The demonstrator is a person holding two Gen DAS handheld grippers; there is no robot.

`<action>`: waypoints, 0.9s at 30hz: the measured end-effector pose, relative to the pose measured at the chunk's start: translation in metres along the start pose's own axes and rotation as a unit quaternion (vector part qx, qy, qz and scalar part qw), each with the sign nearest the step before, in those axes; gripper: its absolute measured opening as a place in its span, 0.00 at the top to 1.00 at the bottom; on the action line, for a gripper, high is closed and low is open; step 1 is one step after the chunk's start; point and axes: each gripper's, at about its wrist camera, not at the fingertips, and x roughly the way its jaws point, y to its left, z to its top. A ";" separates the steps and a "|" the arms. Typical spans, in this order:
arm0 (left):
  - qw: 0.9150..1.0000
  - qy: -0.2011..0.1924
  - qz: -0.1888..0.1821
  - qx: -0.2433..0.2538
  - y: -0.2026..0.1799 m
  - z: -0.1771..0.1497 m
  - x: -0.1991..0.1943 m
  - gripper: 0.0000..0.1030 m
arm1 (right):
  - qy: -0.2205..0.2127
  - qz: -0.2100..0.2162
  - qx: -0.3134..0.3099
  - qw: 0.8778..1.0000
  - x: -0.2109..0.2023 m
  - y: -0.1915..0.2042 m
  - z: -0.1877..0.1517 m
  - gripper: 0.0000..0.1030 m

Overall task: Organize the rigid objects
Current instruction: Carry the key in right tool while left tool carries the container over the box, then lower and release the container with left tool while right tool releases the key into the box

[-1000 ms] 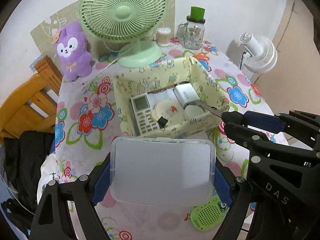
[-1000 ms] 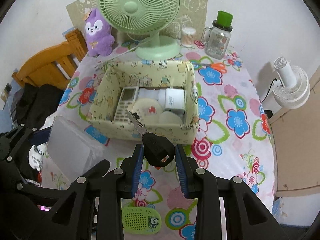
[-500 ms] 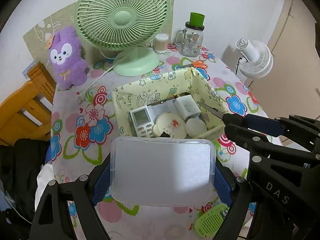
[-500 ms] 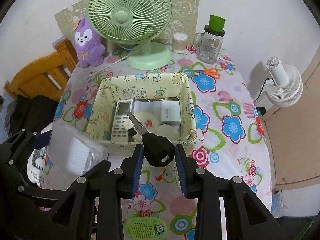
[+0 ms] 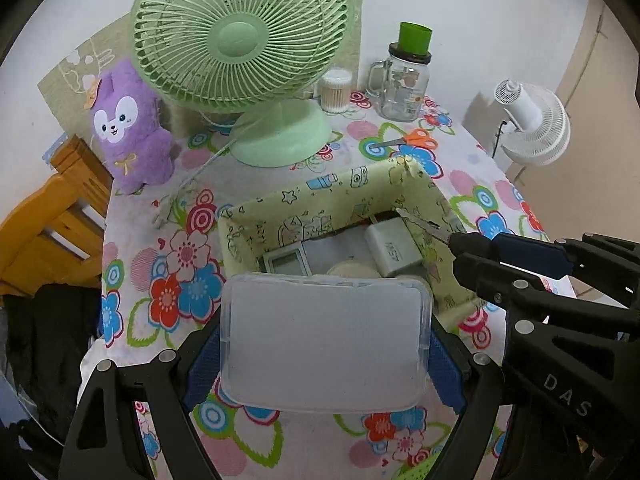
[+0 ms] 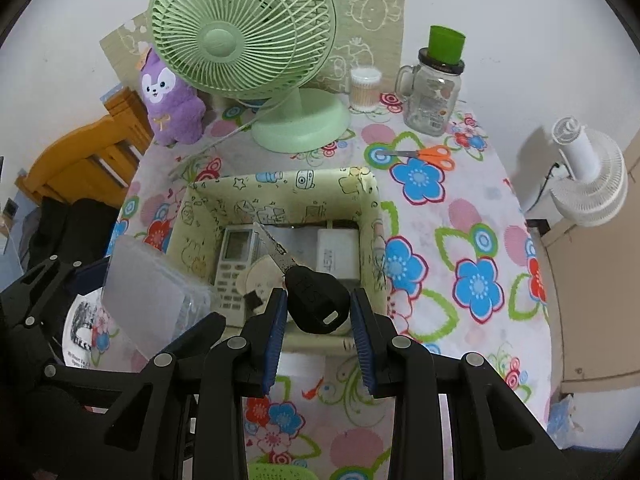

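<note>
- Right now my left gripper (image 5: 326, 344) clamps a translucent plastic box (image 5: 325, 340) between its blue pads, jaws spread wide around it, at the near edge of the yellow fabric bin (image 6: 280, 196).
- My right gripper (image 6: 318, 312) pinches the black head of a car key (image 6: 314, 298), blade pointing over the bin.
- Inside the bin I see a remote (image 6: 234, 260), a white charger (image 6: 336, 252) and a round disc (image 6: 262, 276).
- Behind it stands the green fan (image 6: 244, 36); orange scissors (image 6: 430, 154) lie on the floral tablecloth (image 6: 460, 240).
</note>
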 end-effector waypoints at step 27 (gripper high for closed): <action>0.999 0.033 -0.003 -0.016 -0.006 0.039 0.065 0.14 | 0.029 0.014 -0.011 0.999 0.050 -0.023 0.040 0.66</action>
